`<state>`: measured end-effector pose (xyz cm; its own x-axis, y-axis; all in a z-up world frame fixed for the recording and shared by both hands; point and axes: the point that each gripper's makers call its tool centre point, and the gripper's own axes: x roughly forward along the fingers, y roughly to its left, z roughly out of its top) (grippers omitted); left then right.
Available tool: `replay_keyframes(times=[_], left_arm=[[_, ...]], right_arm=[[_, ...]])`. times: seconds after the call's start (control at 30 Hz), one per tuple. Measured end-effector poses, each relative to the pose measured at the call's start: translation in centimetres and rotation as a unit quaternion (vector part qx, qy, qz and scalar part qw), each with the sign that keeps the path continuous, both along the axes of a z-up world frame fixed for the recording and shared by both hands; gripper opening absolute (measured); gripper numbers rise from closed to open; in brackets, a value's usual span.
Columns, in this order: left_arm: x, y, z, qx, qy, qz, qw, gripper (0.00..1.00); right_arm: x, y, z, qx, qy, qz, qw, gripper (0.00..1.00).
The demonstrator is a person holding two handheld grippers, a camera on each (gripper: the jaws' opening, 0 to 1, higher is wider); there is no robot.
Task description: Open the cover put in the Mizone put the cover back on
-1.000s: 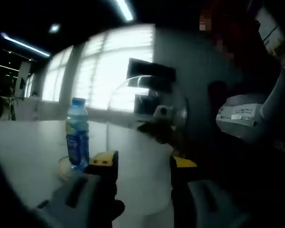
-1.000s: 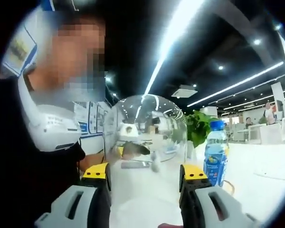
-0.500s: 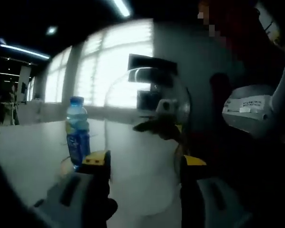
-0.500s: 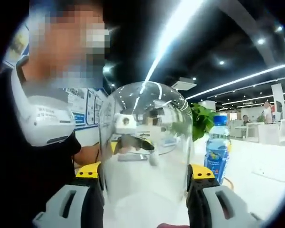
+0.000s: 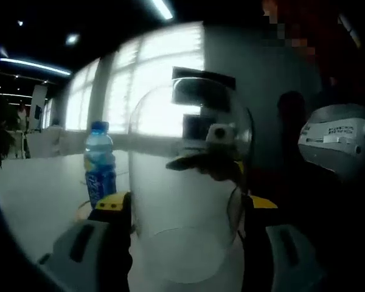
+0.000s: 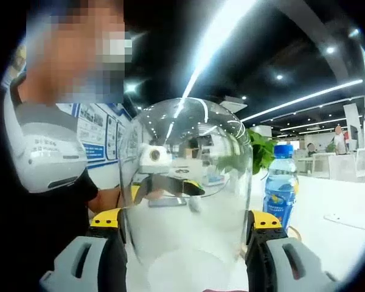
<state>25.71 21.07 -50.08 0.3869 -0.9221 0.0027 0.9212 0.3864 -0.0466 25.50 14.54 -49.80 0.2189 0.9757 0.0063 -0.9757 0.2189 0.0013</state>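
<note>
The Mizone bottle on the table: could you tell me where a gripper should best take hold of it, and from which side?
Grip the Mizone bottle across its labelled middle, coming in level from the side with the jaws either side of the body. It stands upright on the white table, round and taller than wide, so a side pinch probably holds steadier than one on the small blue cap.

One clear dome cover (image 6: 185, 182), one Mizone bottle (image 6: 280, 184), perhaps one plant (image 6: 263, 152).
</note>
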Motion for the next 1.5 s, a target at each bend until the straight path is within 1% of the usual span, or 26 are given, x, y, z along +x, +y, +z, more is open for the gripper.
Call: replay_keyframes(times=[0.03,0.1,0.23,0.4,0.5,0.53,0.57,0.63,0.7,0.73,0.77,0.83,1.03,1.27,1.4,1.5], left_arm=[[-0.03,-0.08,0.02,0.001,-0.008,0.001,1.0000,0.65],[0.02,-0.16,-0.02,0.001,-0.014,0.002,0.9999,0.66],[0.28,-0.42,-0.06,-0.005,-0.015,0.002,0.9999,0.68],[0.36,-0.44,-0.06,-0.025,-0.020,-0.004,0.9995,0.68],[0.33,-0.38,-0.01,-0.046,-0.028,-0.005,0.9986,0.68],[0.32,-0.35,0.04,-0.055,-0.027,-0.005,0.9981,0.68],[0.28,-0.39,0.25,-0.072,-0.015,-0.006,0.9973,0.70],[0.37,-0.32,0.37,-0.075,-0.008,-0.003,0.9971,0.70],[0.29,-0.43,0.22,-0.059,-0.010,0.017,0.9980,0.70],[0.35,-0.56,0.16,-0.045,-0.023,0.029,0.9983,0.71],[0.28,-0.90,0.32,-0.041,-0.036,0.030,0.9980,0.72],[0.26,-0.99,0.16,-0.034,-0.039,0.028,0.9983,0.73],[0.35,-0.88,0.20,-0.037,-0.037,0.015,0.9985,0.74],[0.33,-0.57,0.21,-0.044,-0.035,0.014,0.9983,0.74],[0.38,-0.61,0.07,-0.030,-0.037,0.016,0.9987,0.73],[0.43,-0.66,0.07,-0.029,-0.035,0.012,0.9989,0.73]], right_arm=[[0.03,0.00,0.01,0.000,0.000,-0.001,1.0000,0.74],[0.05,0.05,0.02,0.001,0.000,-0.002,1.0000,0.74],[-0.04,0.18,0.01,0.003,0.002,-0.007,1.0000,0.75],[-0.06,0.22,0.02,0.004,0.002,-0.010,0.9999,0.75],[-0.05,0.24,0.02,0.003,0.003,-0.011,0.9999,0.75],[-0.05,0.26,0.01,0.004,0.003,-0.011,0.9999,0.75],[-0.04,0.25,0.02,0.004,0.003,-0.011,0.9999,0.75],[-0.01,0.20,0.04,0.006,0.003,-0.011,0.9999,0.75],[0.05,0.17,0.07,0.008,0.003,-0.011,0.9999,0.75],[0.05,0.18,0.08,0.009,0.003,-0.012,0.9999,0.75],[0.06,0.18,0.10,0.010,0.004,-0.012,0.9999,0.75],[0.09,0.17,0.12,0.012,0.003,-0.012,0.9999,0.75],[0.06,0.21,0.12,0.011,0.003,-0.014,0.9998,0.75],[0.12,0.24,0.12,0.019,0.003,-0.012,0.9997,0.75],[0.14,0.34,0.12,0.018,0.003,-0.009,0.9998,0.75],[0.30,0.50,0.03,0.024,0.006,-0.003,0.9997,0.76]])
